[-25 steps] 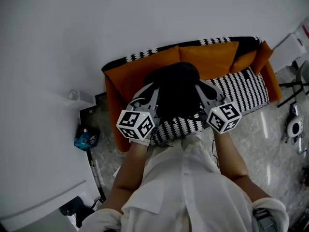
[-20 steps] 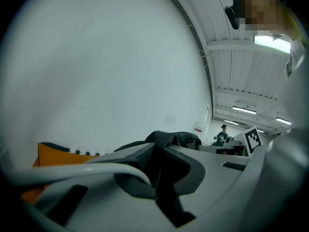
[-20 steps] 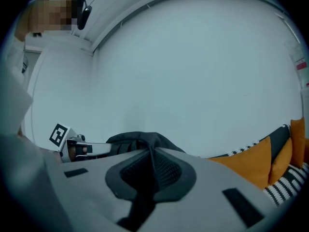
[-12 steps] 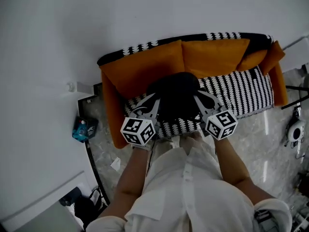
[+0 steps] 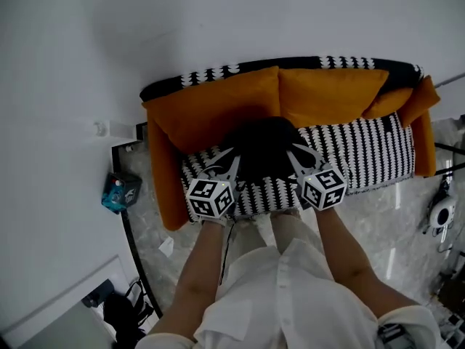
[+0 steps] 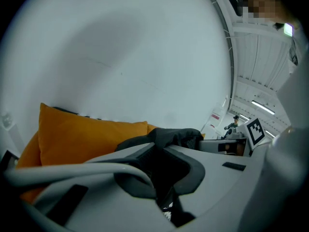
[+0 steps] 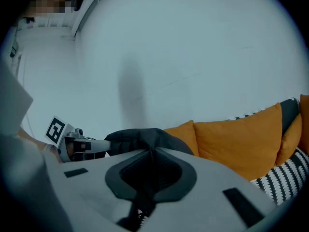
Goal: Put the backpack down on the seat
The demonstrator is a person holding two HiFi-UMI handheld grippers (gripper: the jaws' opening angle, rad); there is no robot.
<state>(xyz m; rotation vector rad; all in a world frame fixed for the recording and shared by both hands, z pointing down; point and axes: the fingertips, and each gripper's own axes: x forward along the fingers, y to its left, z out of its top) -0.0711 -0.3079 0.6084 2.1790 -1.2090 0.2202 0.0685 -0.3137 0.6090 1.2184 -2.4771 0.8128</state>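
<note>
Both left tool [image 5: 234, 156] and right tool [image 5: 292, 153] pinch the backpack [image 5: 263, 145].

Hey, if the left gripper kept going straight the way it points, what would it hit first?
The black backpack clamped in the left gripper; past that, probably the orange back cushion, depth unclear.

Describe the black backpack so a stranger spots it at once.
Find the sofa with the black-and-white patterned seat against the white wall. Over the seat's left half, before the orange cushions, a rounded black backpack is held by the left gripper and right gripper. It alone is plain black.
</note>
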